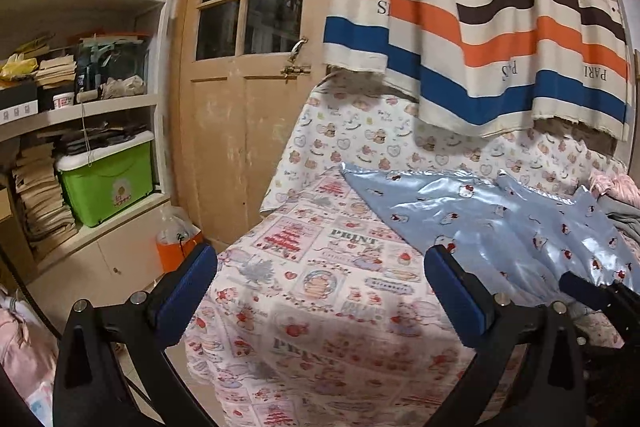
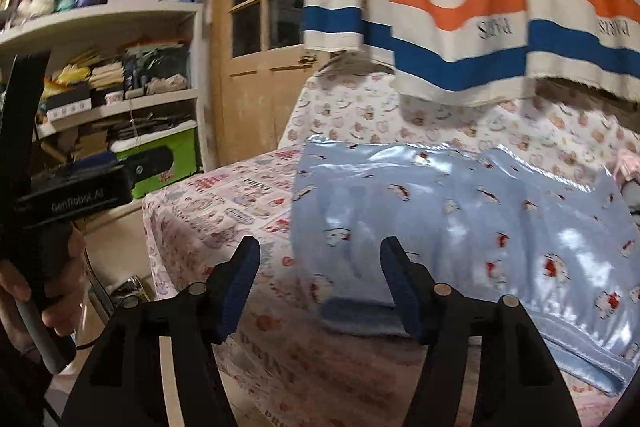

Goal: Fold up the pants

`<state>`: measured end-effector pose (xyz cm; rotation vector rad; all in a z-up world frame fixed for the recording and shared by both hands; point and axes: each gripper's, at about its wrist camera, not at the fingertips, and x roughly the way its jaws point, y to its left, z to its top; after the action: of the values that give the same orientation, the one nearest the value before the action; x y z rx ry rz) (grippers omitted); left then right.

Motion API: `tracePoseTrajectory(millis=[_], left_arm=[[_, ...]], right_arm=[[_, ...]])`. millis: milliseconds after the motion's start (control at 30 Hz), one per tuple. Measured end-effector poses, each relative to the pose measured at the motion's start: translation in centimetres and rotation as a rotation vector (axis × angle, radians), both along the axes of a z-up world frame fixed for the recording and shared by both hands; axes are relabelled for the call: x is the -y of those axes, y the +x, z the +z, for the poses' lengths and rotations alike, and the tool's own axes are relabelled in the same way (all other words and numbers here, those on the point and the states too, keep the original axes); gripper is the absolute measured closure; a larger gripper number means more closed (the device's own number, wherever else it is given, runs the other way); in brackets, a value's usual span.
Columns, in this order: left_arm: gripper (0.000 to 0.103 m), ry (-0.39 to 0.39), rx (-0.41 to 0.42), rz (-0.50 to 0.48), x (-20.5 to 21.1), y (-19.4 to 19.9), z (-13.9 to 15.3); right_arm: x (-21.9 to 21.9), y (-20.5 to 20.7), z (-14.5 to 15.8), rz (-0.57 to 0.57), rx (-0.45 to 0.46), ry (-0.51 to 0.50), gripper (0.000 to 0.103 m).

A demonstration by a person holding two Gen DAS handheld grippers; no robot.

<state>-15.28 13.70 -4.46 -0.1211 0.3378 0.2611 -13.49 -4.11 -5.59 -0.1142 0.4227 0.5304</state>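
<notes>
Both the left hand-held gripper [image 1: 320, 291] and right hand-held gripper [image 2: 320, 283] gape empty above the shiny blue pants [image 2: 460, 211] on the cloth-covered surface [image 1: 320, 327], whose slick fabric may slide from a pinch.

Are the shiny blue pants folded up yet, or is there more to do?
Partly, it seems. The blue pants lie spread on the patterned sheet, one edge apparently doubled over. Nothing is in hand: the left gripper and right gripper are both open, holding nothing. More folds probably remain.
</notes>
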Motion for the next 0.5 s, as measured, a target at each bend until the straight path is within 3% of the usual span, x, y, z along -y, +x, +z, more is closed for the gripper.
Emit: tracePoseTrajectory(millis=[100,267,500], left_arm=[[0.000,-0.021,-0.005,-0.002,-0.4,0.1,-0.3],[0.000,-0.047,0.003,0.001,-1.0,0.2,-0.4],[0.000,-0.068,-0.016,-0.005,-1.1,0.9,-0.8]], right_arm=[[-1.1,0.7,-1.0,0.013,-0.038,-0.032,0.052],[-0.8,2.0,-2.5,-0.052,-0.087,-0.045,0.055],[0.3,2.3,-2.8,-0.072,-0.091,-0.033,0.076]])
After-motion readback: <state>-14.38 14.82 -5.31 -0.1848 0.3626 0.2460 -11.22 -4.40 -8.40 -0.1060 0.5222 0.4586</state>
